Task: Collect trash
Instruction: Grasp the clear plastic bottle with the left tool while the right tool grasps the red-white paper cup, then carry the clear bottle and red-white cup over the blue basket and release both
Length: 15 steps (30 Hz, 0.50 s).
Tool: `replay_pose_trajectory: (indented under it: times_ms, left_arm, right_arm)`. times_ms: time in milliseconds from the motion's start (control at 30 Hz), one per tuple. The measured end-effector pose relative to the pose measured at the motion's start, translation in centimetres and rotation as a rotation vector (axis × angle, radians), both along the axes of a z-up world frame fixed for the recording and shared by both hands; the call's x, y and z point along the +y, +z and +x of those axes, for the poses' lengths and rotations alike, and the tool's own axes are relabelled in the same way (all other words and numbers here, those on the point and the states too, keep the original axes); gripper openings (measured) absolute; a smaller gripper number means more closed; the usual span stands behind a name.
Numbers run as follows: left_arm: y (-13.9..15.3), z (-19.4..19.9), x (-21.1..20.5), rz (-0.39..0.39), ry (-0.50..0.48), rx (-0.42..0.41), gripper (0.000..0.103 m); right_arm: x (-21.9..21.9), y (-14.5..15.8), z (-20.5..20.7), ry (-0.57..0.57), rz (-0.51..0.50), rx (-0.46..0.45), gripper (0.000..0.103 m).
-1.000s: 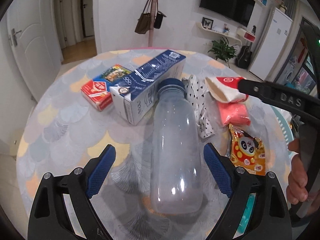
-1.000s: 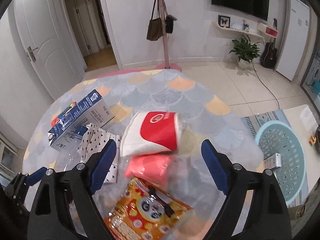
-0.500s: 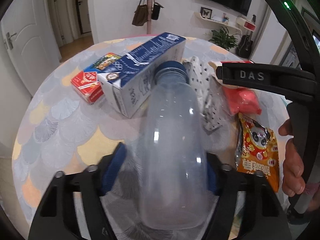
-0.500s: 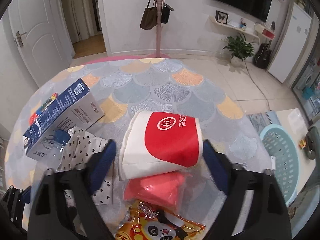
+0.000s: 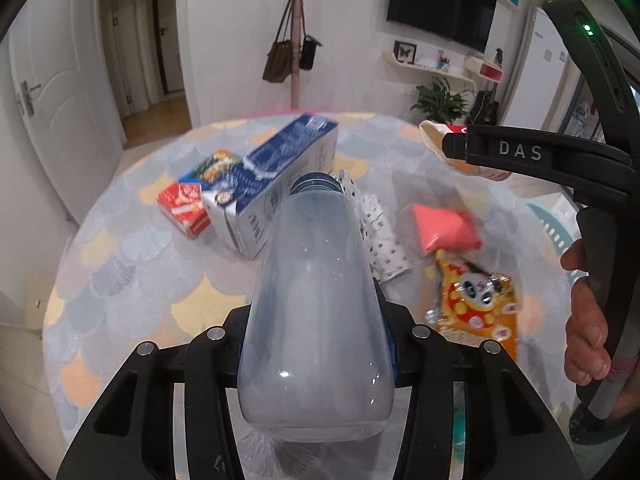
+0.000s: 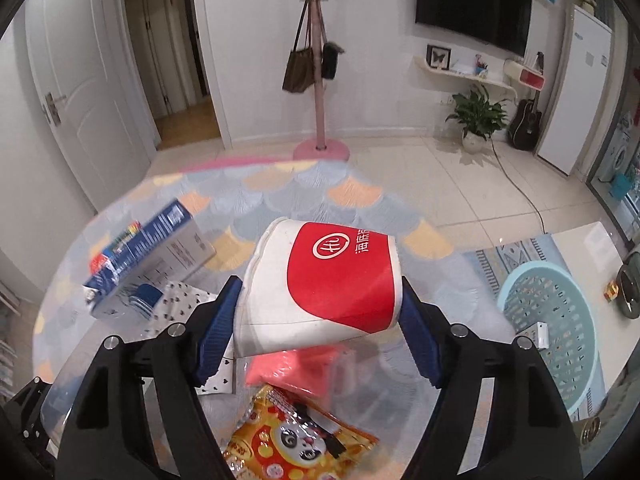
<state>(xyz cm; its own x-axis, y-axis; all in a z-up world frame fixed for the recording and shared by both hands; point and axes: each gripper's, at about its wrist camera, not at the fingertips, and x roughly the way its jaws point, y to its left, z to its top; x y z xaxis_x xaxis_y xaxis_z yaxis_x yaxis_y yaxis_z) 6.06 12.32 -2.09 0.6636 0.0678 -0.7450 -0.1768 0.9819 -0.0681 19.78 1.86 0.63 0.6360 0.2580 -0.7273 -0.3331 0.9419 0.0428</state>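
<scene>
Fingers of left gripper point(image 5: 316, 344) just closed in, now pinching clear plastic bottle point(image 5: 316, 312) across its lower body, blue cap pointing away toward blue milk carton point(image 5: 276, 184). Right gripper point(image 6: 320, 320) fingers point(image 6: 218, 328) clamp flattened red-and-white paper cup point(image 6: 324, 284) from both sides, cup raised off the bench point(image 6: 360, 200). Only the right view shows the light-blue basket point(image 6: 560, 320) on the floor at right, small white box inside. Only the left view shows the red snack box point(image 5: 184, 208) beside the carton and a hand point(image 5: 586, 320) on the right gripper's handle. Pink packet point(image 6: 296, 368), panda snack bag point(image 6: 300, 440), dotted wrapper point(image 5: 380, 228) lie on the bench.
</scene>
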Motion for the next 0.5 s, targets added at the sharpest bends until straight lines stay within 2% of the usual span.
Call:
replay_pose_trajectory:
  times_ms: [300,500]
  left_arm:
    - [4.1,-0.3,-4.2,0.042,-0.063,-0.097,0.045]
    - [5.8,-0.1,-7.4,0.064,-0.129,-0.142,0.045]
  right_arm:
    - [-5.0,3.4,-1.8,-0.073,0.055,-0.093,0.072]
    - [-9.2,5.0,-2.0,-0.137,0.080,-0.134,0.072]
